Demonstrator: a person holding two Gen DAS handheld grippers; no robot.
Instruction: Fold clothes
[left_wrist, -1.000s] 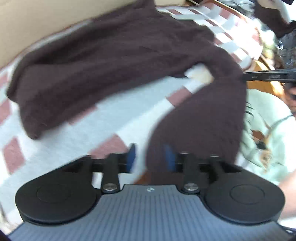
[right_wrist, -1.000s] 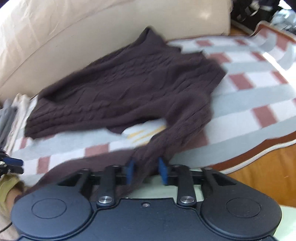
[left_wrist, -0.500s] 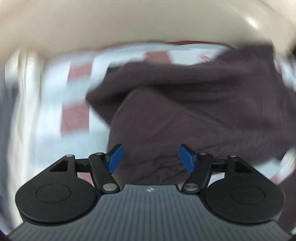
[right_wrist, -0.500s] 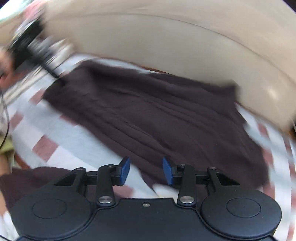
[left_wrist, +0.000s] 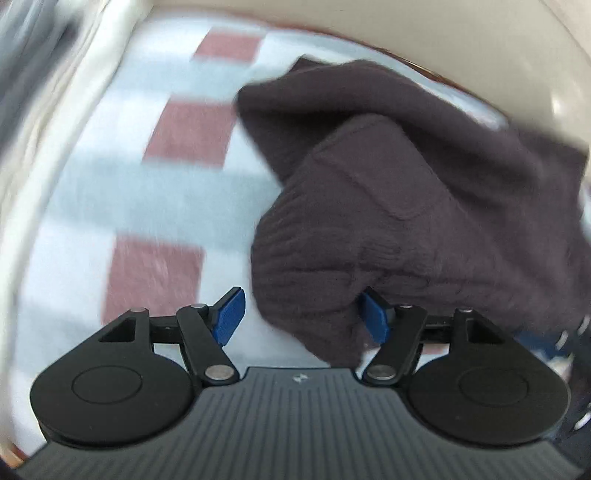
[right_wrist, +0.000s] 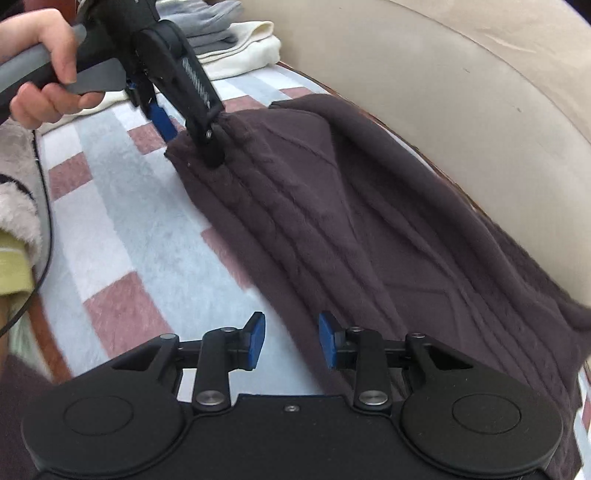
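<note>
crowding sweater (right_wrist: 369, 221), sofa (right_wrist: 461, 92), folded towels (right_wrist: 236, 48)

Dark brown cable-knit sweater (right_wrist: 369, 229) lies spread flat, sleeve folded over

Sweater (right_wrist: 369, 229): dark brown cable knit, soft and fuzzy, matt, ribbed cuff. Blanket (right_wrist: 122, 221): fleecy cloth, checked pale blue, white and dull red. Sofa back (right_wrist: 461, 92): smooth beige upholstery, faint sheen. Left gripper (left_wrist: 301, 314) and right gripper (right_wrist: 291, 341): matt black plastic, blue pads, bright metal pivots. Folded towels (right_wrist: 236, 48): soft cloth.
</note>
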